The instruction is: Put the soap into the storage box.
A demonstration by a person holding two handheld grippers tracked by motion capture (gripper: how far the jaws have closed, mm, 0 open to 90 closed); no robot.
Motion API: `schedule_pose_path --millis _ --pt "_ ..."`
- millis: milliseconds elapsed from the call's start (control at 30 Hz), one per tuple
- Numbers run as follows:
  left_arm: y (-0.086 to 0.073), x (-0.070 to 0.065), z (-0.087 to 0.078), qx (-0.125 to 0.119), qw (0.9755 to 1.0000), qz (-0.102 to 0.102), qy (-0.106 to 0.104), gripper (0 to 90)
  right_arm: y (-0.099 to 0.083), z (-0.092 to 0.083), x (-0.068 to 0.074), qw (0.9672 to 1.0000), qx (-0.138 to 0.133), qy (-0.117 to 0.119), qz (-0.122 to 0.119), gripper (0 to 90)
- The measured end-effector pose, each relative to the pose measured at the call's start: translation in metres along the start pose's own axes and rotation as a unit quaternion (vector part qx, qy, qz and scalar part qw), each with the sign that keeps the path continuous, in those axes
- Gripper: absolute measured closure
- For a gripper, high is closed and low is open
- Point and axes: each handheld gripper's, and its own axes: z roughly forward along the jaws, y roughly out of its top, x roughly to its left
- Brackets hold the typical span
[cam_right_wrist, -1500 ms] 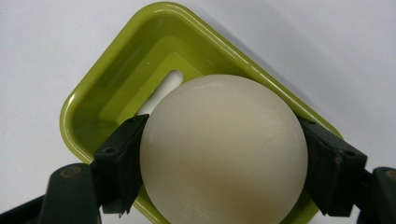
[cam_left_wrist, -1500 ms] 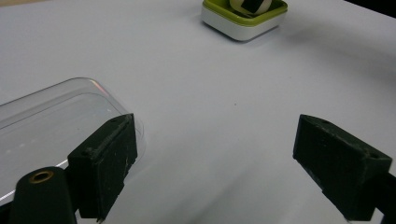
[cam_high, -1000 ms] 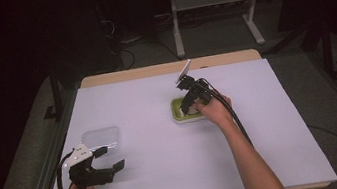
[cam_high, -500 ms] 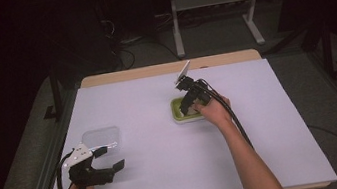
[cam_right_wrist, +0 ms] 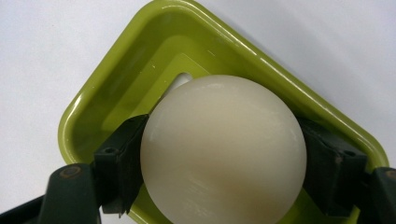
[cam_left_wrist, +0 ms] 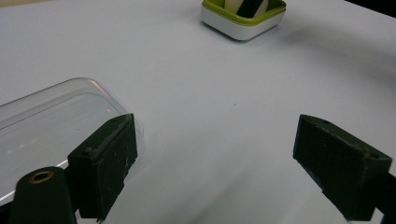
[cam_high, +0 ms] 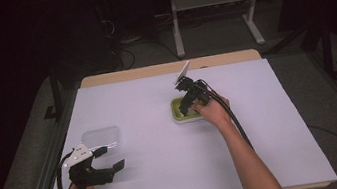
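A green soap dish (cam_high: 179,111) with a white base sits near the middle of the white table; it also appears far off as the dish (cam_left_wrist: 243,21) in the left gripper view. My right gripper (cam_high: 188,102) points down into it, shut on a round cream soap bar (cam_right_wrist: 223,149) held over the dish (cam_right_wrist: 121,88). At the near left, my left gripper (cam_high: 110,159) stands open above the table with nothing between its jaws. A clear plastic lid (cam_high: 102,139) lies just behind it, and the same lid (cam_left_wrist: 51,119) sits beside the left finger (cam_left_wrist: 105,163).
The table (cam_high: 282,123) is covered in white, with a wooden strip at its far edge. Cables trail from both grippers. Dark floor and a white metal stand (cam_high: 213,2) lie beyond the table.
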Motion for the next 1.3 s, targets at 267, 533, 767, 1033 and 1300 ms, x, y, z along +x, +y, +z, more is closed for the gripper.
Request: schedule_pose_path --millis 267,533,767,1033,1300 --pt "0.000 0.000 0.000 -0.001 1.0000 0.001 -0.001 12.9 0.000 0.000 0.001 1.0000 0.003 -0.004 0.002 22.9" --pt "0.000 0.000 0.000 0.000 1.0000 0.002 -0.002 12.9 0.000 -0.001 0.003 1.0000 0.003 -0.008 -0.002 22.7" --pt "0.001 -0.001 0.000 0.003 1.0000 0.002 -0.001 12.9 -0.001 -0.008 0.003 0.9999 -0.003 -0.011 -0.005 22.5" --pt "0.000 -0.001 0.001 0.002 1.0000 0.003 0.000 12.8 -0.004 -0.020 0.005 0.9997 -0.021 -0.014 -0.007 22.6" --pt "0.000 -0.001 0.001 0.002 1.0000 0.002 0.000 12.9 -0.012 -0.036 0.008 0.9993 -0.034 -0.006 -0.015 22.7"
